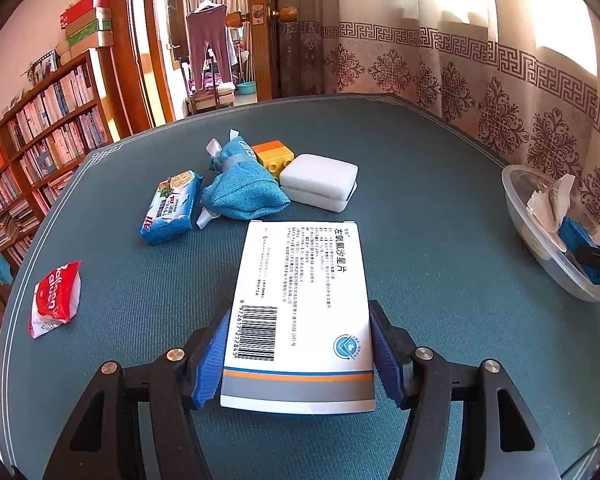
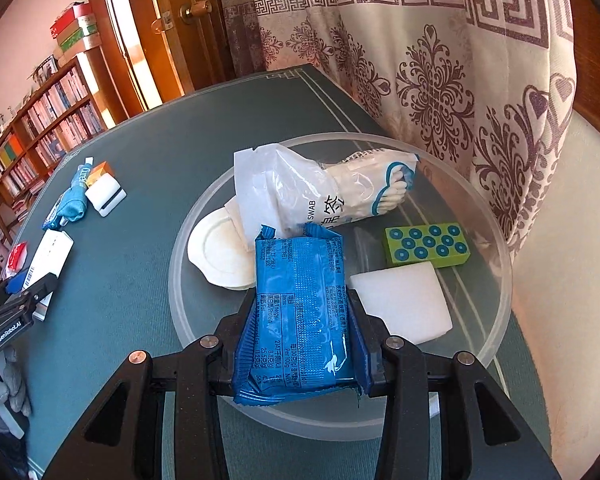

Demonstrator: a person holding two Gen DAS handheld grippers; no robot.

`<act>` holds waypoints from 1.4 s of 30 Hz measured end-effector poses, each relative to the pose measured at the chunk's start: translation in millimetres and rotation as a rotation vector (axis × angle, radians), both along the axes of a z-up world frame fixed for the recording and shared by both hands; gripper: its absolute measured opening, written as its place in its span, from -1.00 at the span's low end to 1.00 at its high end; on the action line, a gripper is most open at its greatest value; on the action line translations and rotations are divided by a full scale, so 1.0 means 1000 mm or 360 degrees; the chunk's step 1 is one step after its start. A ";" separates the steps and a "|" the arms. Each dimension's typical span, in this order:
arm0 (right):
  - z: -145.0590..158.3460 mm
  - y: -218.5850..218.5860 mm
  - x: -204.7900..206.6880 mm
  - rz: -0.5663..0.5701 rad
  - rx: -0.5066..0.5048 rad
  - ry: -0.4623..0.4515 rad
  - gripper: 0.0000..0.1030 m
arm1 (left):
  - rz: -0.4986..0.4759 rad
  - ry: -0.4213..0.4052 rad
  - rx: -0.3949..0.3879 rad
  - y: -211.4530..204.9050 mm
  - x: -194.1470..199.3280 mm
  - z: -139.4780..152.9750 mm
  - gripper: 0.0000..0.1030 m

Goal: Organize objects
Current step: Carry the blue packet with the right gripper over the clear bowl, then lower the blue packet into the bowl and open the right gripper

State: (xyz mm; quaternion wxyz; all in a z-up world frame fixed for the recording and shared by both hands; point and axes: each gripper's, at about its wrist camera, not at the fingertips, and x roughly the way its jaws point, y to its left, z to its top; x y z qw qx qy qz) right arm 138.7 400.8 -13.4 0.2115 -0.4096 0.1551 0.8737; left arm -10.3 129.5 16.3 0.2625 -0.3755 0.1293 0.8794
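Observation:
My left gripper [image 1: 300,344] is shut on a white medicine box [image 1: 304,300] with a barcode, held low over the green table. My right gripper [image 2: 302,320] is shut on a blue snack packet [image 2: 300,312] and holds it over the near side of a clear plastic bowl [image 2: 496,264]. In the bowl lie a white swab bag [image 2: 300,192], a green dotted block [image 2: 426,244], a white sponge [image 2: 400,304] and a white round lid [image 2: 220,256]. The bowl [image 1: 540,240] also shows at the right of the left wrist view.
On the table lie a red tissue pack [image 1: 56,298], a blue wipes pack [image 1: 172,208], a blue cloth pouch [image 1: 240,184], an orange-yellow brick [image 1: 272,156] and a white case [image 1: 320,182]. A curtain [image 2: 440,80] hangs along the right. A bookshelf [image 1: 36,152] stands at the left.

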 end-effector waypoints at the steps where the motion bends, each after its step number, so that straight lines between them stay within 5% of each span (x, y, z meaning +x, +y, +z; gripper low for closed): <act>1: 0.000 0.001 -0.002 -0.0003 0.0001 -0.0001 -0.19 | 0.0000 -0.0001 -0.0001 0.000 0.000 0.000 0.29; 24: -0.004 0.033 -0.035 -0.0157 -0.0036 0.0028 -0.16 | -0.0014 0.0005 0.0001 0.002 0.002 -0.001 0.29; 28: -0.003 0.028 -0.027 -0.0130 -0.0044 0.0051 0.01 | -0.0019 0.0012 -0.0006 0.003 0.003 -0.001 0.29; 42: 0.011 0.003 0.023 -0.0110 0.0043 0.0207 0.10 | -0.0083 0.0014 0.0005 0.018 0.016 0.004 0.29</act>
